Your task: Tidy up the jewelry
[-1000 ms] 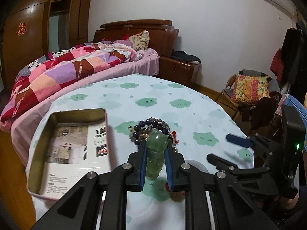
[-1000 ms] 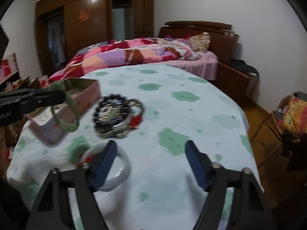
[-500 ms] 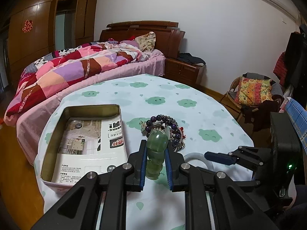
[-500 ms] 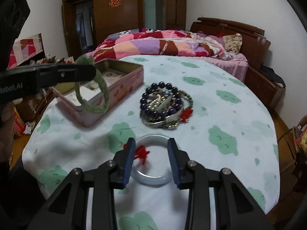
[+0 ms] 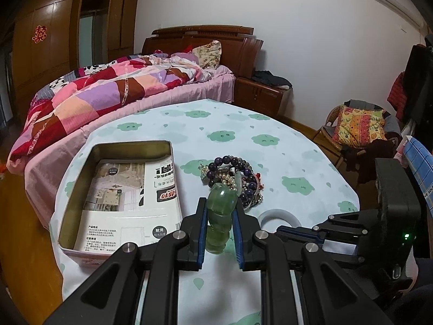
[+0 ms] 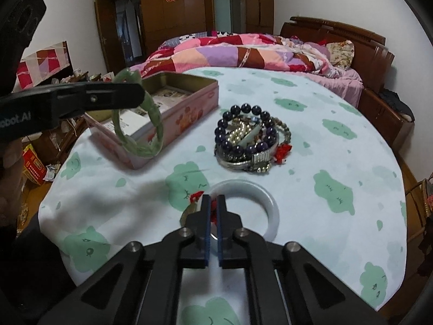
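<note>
Across most of both views spreads the round table [image 6: 351, 140], covered by a pale blue cloth printed with green clouds. At 10 o'clock from its middle, in the right wrist view, sits the open pink tin box [image 6: 186, 108], with flower patterns on its side wall. Its floor is lined with a printed leaflet [image 5: 130, 197] bearing Chinese characters and a red-and-black label, too small to read with certainty.

At the table's centre lies the heap of beaded bracelets [image 6: 250, 140]: a ring of dark purple beads, a metal chain and band, and a red tassel at its 4 o'clock edge. Just below the heap, at 6 o'clock, the white bangle [image 6: 254, 205] lies flat on the cloth, with a small red knotted charm [image 6: 196, 196] at its 9 o'clock rim.

The left gripper [image 5: 219, 211] is clenched on the green jade bangle [image 5: 220, 214], held upright and clear of the table, hanging just beside the tin's near wall in the right wrist view [image 6: 138, 119]. White lettering on this gripper's side reads in part "bot AI".

The right gripper [image 6: 213, 211] is low over the white bangle's left rim, its blue-padded jaws nearly closed with a sliver of red between them; whether they actually pinch the charm I cannot tell.
</note>
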### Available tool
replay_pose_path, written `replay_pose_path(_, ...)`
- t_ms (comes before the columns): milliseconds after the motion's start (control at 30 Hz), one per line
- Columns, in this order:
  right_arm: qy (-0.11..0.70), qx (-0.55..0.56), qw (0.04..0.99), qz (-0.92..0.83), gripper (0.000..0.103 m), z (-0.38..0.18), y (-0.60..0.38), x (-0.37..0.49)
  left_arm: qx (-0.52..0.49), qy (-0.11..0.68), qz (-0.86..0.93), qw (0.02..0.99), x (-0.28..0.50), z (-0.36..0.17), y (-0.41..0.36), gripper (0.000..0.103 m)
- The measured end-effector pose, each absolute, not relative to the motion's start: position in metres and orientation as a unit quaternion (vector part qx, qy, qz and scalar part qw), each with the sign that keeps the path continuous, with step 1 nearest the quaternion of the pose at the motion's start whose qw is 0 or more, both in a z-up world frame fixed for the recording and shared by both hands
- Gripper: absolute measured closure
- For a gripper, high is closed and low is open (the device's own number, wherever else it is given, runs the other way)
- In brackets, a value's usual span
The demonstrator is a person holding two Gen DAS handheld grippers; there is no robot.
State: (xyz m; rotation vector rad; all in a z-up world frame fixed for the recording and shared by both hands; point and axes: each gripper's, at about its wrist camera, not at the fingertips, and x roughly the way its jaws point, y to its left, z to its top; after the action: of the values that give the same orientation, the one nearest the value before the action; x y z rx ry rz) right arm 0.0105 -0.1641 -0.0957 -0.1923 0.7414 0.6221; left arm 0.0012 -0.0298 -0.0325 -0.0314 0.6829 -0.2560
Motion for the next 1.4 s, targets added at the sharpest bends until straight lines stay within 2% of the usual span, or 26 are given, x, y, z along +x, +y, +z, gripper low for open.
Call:
replay_pose_path(300,0.327,-0.076,0.897,0.288,0.102,-0.073,-0.171,0.009,-0.020,0.317,-0.120,0.941,-0.003,-0.020,-0.021,0.086)
replay_pose_path(467,0.344,-0.076,0.888,0.297,0.100,-0.073,-0.166,0.013,-0.022,0.316,-0.120,0.941,-0.003,-0.019,-0.019,0.086)
replay_pose_path(500,0.351,-0.078,0.885,0.296,0.091,-0.075,-0.165,0.014,-0.023,0.316,-0.120,0.941,-0.003,-0.018,-0.018,0.086)
replay_pose_path(533,0.355,-0.080,0.884,0.295,0.069,-0.077,-0.165,0.015,-0.024,0.317,-0.121,0.940,-0.003,-0.019,-0.018,0.086)
replay_pose_path(600,0.357,-0.079,0.883,0.295,0.049,-0.079,-0.165,0.015,-0.024,0.321,-0.122,0.939,-0.002,-0.020,-0.019,0.086)
replay_pose_path(733,0.370,-0.090,0.879,0.286,0.062,-0.084,-0.164,0.016,-0.030,0.340,-0.123,0.932,-0.004,-0.025,-0.019,0.086)
replay_pose_path(867,0.393,-0.092,0.869,0.287,0.069,-0.095,-0.162,0.018,-0.021,0.349,-0.123,0.929,-0.007,-0.026,-0.023,0.086)
replay_pose_path(900,0.397,-0.094,0.866,0.289,0.078,-0.097,-0.162,0.018,-0.021,0.351,-0.123,0.928,-0.007,-0.027,-0.024,0.086)
replay_pose_path(933,0.399,-0.094,0.864,0.293,0.094,-0.098,-0.162,0.017,-0.021,0.353,-0.124,0.927,-0.007,-0.028,-0.024,0.086)
replay_pose_path(967,0.396,-0.094,0.865,0.295,0.100,-0.096,-0.162,0.016,-0.021,0.354,-0.125,0.927,-0.007,-0.029,-0.025,0.086)
replay_pose_path(1267,0.343,-0.097,0.890,0.284,0.102,-0.071,-0.166,0.006,-0.021,0.339,-0.116,0.933,-0.008,-0.023,-0.021,0.086)
replay_pose_path(1400,0.354,-0.098,0.882,0.295,0.101,-0.068,-0.162,0.010,-0.020,0.339,-0.119,0.933,-0.008,-0.022,-0.021,0.086)
